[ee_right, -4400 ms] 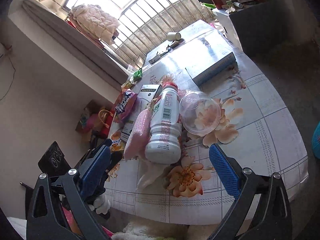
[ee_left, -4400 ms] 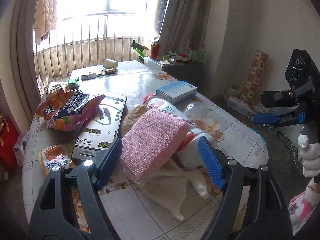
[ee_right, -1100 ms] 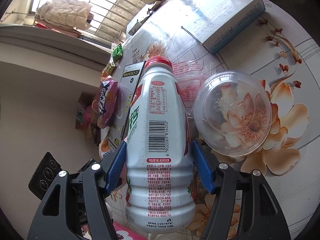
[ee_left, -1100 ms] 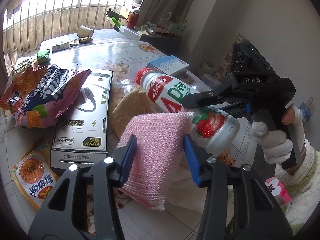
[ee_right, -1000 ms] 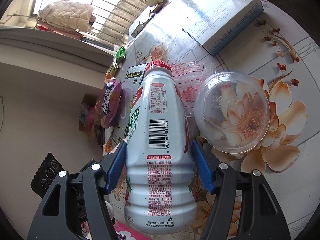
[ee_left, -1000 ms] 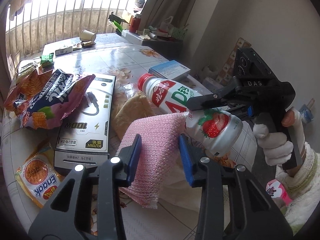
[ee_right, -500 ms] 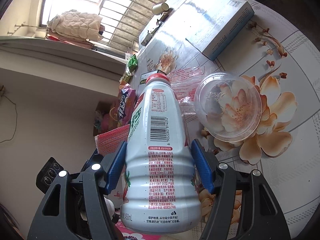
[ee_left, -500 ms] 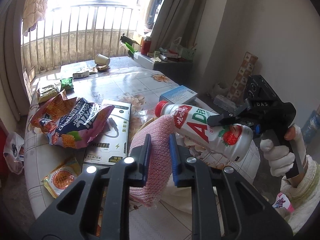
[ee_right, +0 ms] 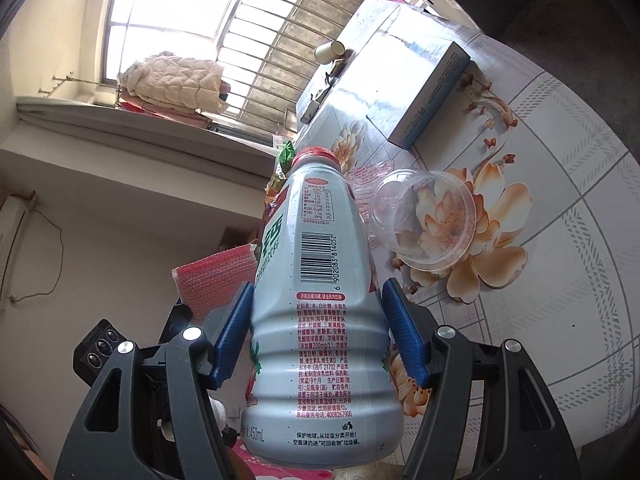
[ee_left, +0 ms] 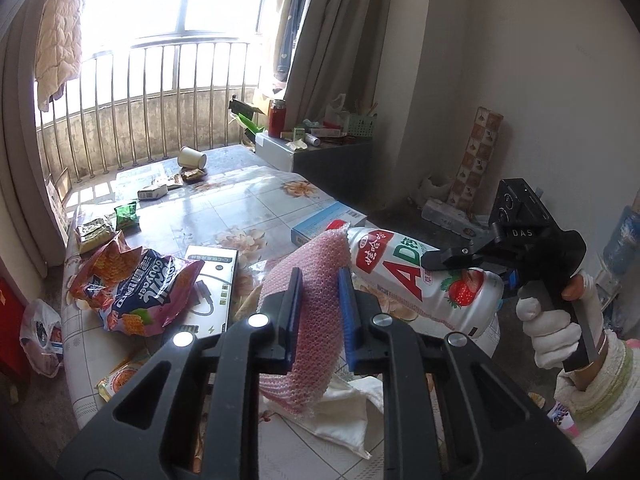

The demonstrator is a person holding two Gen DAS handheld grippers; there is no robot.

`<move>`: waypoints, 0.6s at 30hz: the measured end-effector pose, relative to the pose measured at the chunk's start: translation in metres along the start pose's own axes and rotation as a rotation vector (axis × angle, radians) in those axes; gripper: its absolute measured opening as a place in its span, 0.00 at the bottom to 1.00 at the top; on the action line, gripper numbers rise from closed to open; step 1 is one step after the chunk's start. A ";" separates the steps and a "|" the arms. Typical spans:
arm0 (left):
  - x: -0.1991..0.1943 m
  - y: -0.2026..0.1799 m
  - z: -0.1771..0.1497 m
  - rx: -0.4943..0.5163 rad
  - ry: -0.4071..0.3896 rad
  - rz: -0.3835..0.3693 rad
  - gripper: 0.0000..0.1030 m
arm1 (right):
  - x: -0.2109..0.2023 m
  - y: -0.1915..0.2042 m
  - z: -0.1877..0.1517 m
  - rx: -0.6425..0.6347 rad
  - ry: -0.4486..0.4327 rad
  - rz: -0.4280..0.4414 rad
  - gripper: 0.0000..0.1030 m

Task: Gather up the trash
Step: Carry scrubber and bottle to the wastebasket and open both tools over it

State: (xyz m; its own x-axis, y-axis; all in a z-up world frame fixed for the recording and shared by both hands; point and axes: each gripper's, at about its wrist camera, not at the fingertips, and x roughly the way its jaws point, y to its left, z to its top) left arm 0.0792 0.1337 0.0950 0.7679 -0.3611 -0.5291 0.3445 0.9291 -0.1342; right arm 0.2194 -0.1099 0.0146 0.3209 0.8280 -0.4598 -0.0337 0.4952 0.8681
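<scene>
My left gripper (ee_left: pixel 320 280) is shut on a pink mesh pad (ee_left: pixel 316 252), which is squeezed into a fold between the blue pads and hangs above the table. The pad's corner also shows in the right wrist view (ee_right: pixel 216 276). My right gripper (ee_right: pixel 316 292) is shut on the lower body of a white drink bottle (ee_right: pixel 316 220) with a red cap, held off the table and tilted. In the left wrist view that bottle (ee_left: pixel 404 276) lies nearly level just right of the pad, gripped by the right gripper (ee_left: pixel 472 276) in a gloved hand (ee_left: pixel 552 332).
On the flowered table (ee_left: pixel 248 200) lie snack bags (ee_left: pixel 136 288), a white charger box (ee_left: pixel 212 280), a blue-and-white box (ee_left: pixel 328 220), a paper cup (ee_left: pixel 191 157) and a crumpled white cloth (ee_left: pixel 344 412). A clear plastic lid (ee_right: pixel 428 224) lies beyond the bottle.
The left jaws closed tighter, folding the pink pad, then lifted it off the table. The right gripper raised the bottle and drew it back from the clear lid.
</scene>
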 end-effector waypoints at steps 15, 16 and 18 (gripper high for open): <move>0.082 -0.143 0.051 0.152 0.089 -0.282 0.16 | -0.171 -0.111 -0.025 0.191 -0.318 0.004 0.62; 0.092 -0.157 0.053 0.162 0.104 -0.310 0.16 | -0.185 -0.122 -0.029 0.212 -0.347 -0.004 0.62; 0.114 -0.184 0.059 0.177 0.138 -0.367 0.16 | -0.214 -0.145 -0.038 0.257 -0.407 -0.021 0.62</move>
State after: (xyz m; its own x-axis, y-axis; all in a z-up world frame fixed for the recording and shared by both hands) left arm 0.1350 -0.0832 0.1089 0.5016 -0.6399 -0.5822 0.6778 0.7089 -0.1950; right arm 0.1198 -0.3486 -0.0198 0.6652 0.6229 -0.4118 0.1954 0.3871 0.9011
